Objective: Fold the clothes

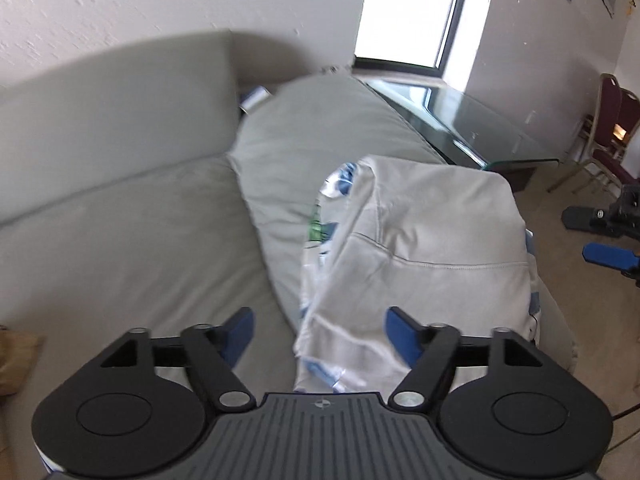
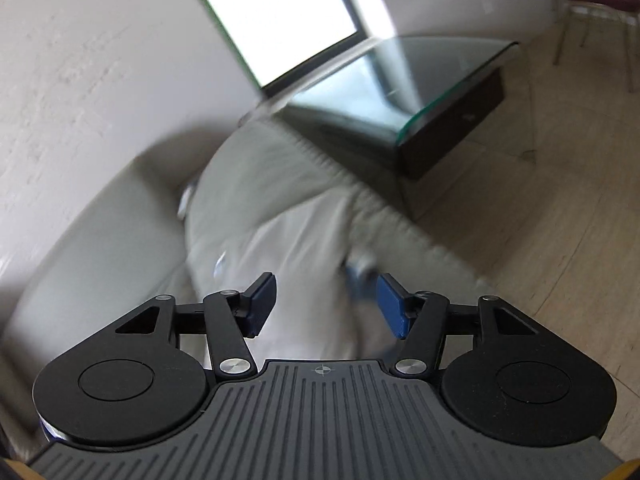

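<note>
Garment (image 1: 420, 240) lies folded, long axis running along sofa cushion (image 1: 320, 132).

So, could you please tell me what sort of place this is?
Probably a home living room: a grey sofa with a garment laid on it, a glass table beside it, and a window.

— How is the left gripper (image 1: 320, 334) looking?
— It is pointing downward with its blue pads (image 1: 240, 334) standing wide apart, gripping nothing.
— And the right gripper (image 2: 326, 306)?
— It is also angling down, jaws parted, nothing pinched between its fingers (image 2: 390, 306); its view is blurring.
</note>
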Tool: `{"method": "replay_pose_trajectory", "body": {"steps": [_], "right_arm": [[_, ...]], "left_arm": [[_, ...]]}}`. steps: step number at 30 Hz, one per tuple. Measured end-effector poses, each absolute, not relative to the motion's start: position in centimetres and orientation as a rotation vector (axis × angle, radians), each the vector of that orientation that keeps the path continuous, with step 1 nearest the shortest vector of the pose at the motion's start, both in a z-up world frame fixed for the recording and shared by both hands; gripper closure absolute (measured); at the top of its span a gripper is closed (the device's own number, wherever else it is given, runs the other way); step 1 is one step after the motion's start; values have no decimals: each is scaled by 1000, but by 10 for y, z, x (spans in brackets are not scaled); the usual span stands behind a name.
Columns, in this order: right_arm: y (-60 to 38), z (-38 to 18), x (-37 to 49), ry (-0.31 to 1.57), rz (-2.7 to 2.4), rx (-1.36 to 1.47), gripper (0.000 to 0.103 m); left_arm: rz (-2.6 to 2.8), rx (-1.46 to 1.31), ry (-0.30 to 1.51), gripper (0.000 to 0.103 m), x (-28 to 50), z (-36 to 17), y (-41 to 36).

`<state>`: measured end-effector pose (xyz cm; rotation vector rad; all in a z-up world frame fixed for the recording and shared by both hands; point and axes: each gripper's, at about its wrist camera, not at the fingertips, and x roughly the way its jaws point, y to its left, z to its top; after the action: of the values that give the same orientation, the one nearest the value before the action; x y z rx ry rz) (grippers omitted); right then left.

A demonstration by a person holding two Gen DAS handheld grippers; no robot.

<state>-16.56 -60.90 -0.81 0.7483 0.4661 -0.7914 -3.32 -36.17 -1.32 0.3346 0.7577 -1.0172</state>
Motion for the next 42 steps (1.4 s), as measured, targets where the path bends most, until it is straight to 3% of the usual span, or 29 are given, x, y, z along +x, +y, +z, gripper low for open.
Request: {"method": "replay_pose_trajectory", "body": {"steps": [3,8,14,23,42], "right_arm": [[-570,11,-166,508,-723,658,30],[-515,57,-171,615,-668,513,14],[-469,108,-197,690,-686,328,2],[-454,118,-225,803,-737,270,1],[-468,97,-234,817,-701,341,1]], "left_arm": [[-1019,357,742,7,-53,15,-345],[-1051,396,735,4,-89,48,-326],[-1069,349,763,2,-117,66,-317],[-1073,382,731,1,-147,67,-318],[-1060,388,756,1,-148,56,-318]]}}
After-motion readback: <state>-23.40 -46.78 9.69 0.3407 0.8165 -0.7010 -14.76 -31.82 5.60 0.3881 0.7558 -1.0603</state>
